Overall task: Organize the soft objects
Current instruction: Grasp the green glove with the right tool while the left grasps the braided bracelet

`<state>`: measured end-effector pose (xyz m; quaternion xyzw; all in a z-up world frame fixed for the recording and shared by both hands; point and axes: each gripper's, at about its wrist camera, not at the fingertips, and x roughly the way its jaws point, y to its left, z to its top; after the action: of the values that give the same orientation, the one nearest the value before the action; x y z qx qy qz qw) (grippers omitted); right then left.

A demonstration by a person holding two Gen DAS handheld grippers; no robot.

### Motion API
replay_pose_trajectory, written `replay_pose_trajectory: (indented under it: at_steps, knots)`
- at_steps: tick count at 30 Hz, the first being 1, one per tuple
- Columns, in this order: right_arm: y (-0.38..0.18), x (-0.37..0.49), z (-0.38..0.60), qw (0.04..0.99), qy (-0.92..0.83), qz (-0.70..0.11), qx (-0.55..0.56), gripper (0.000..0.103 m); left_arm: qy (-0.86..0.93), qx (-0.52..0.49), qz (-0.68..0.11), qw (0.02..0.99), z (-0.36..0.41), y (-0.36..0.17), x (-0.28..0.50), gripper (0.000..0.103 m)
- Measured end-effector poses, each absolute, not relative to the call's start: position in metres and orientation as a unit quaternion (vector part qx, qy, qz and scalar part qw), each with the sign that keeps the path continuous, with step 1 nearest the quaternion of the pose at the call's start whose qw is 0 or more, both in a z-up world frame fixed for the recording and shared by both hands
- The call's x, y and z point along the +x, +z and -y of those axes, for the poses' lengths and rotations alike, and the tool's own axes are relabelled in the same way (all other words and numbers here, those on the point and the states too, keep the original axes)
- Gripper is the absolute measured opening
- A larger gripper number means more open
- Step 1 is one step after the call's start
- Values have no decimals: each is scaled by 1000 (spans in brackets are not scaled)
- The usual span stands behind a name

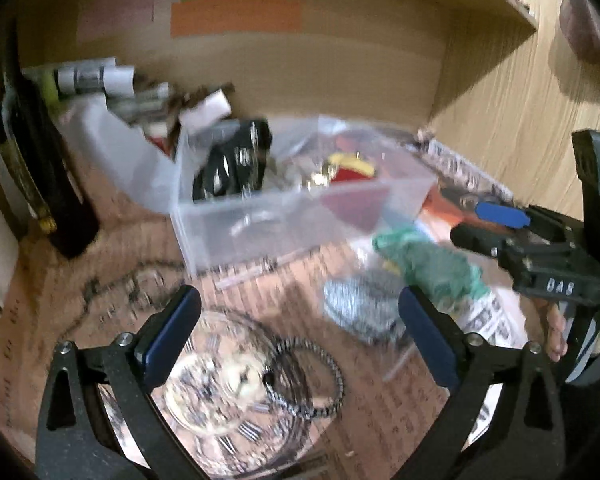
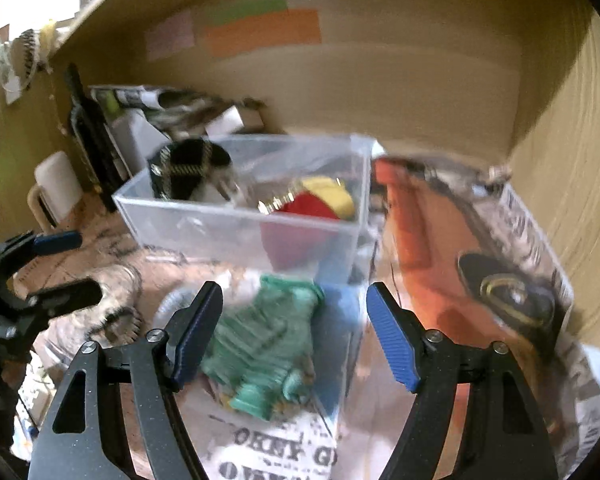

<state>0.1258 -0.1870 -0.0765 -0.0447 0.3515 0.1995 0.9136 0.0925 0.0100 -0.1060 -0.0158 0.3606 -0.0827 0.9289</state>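
Note:
A green knitted soft piece (image 2: 268, 344) lies on the printed table cover, in front of a clear plastic box (image 2: 204, 220). My right gripper (image 2: 294, 328) is open and empty, its jaws standing on either side of the green piece, just above it. The box holds a black plaid soft item (image 2: 188, 168) and a red and yellow one (image 2: 316, 200). In the left wrist view the green piece (image 1: 432, 268) lies right of my open, empty left gripper (image 1: 300, 332). The right gripper (image 1: 496, 224) shows there at the right. The box (image 1: 260, 216) stands ahead.
A grey patterned soft item (image 1: 360, 308) and a black-and-white ring (image 1: 312, 380) lie near the left gripper. A dark bottle (image 1: 40, 168) and a white bin with rolls (image 1: 112, 140) stand at the back left. A wooden wall (image 2: 380, 80) closes the back and right.

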Motion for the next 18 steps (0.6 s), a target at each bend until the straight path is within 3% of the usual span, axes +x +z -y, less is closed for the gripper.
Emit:
replay_pose_trajectory:
  at_steps: [10, 13, 18]
  knots:
    - [-100, 132, 202, 903, 188, -386, -25, 71, -71, -40, -416, 906, -14, -151, 91, 100]
    - [-101, 134, 202, 899, 196, -392, -20, 65, -62, -48, -411, 908, -16, -155, 90, 100]
    - [-107, 146, 197, 887, 209, -412, -15, 55, -49, -28, -398, 916, -14, -155, 86, 82]
